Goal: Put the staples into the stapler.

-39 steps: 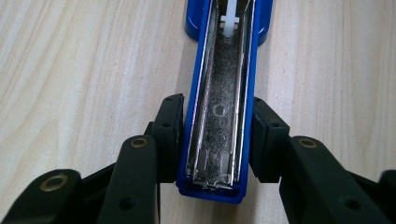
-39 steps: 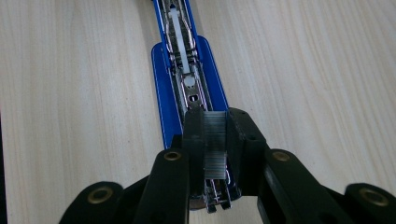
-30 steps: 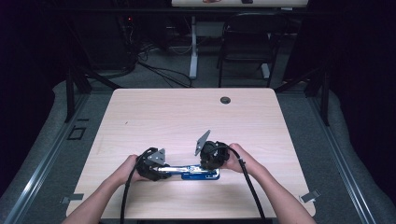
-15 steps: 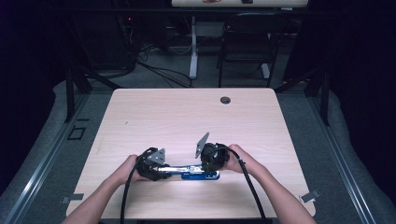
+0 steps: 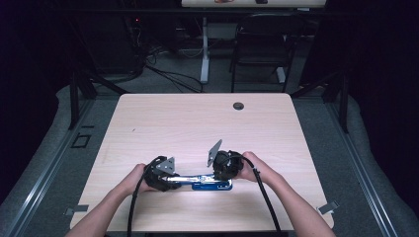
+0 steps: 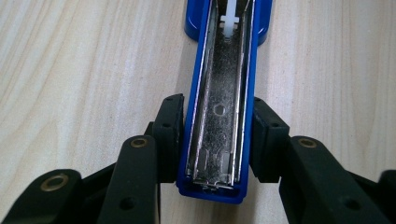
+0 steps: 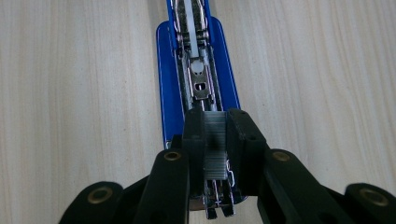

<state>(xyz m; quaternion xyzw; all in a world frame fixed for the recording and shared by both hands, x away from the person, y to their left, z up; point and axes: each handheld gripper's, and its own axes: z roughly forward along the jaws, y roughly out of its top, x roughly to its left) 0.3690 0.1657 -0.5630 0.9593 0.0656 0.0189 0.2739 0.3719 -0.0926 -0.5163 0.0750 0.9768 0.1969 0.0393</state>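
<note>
A blue stapler (image 5: 212,185) lies opened out flat near the table's front edge. In the left gripper view its blue lid (image 6: 219,116), with the bare metal channel facing up, sits between the two pads (image 6: 170,126) of my left gripper (image 5: 170,181), which is shut on its sides. My right gripper (image 5: 218,178) is shut on a grey strip of staples (image 7: 215,140). It holds the strip just over the near end of the stapler's magazine (image 7: 198,79), above the blue base (image 7: 170,93). A person's hands hold both grippers.
The light wooden table (image 5: 197,123) has a round black grommet (image 5: 238,105) near its far edge. A black chair (image 5: 262,44) and floor cables stand beyond the table. Each gripper's cable trails back over the front edge.
</note>
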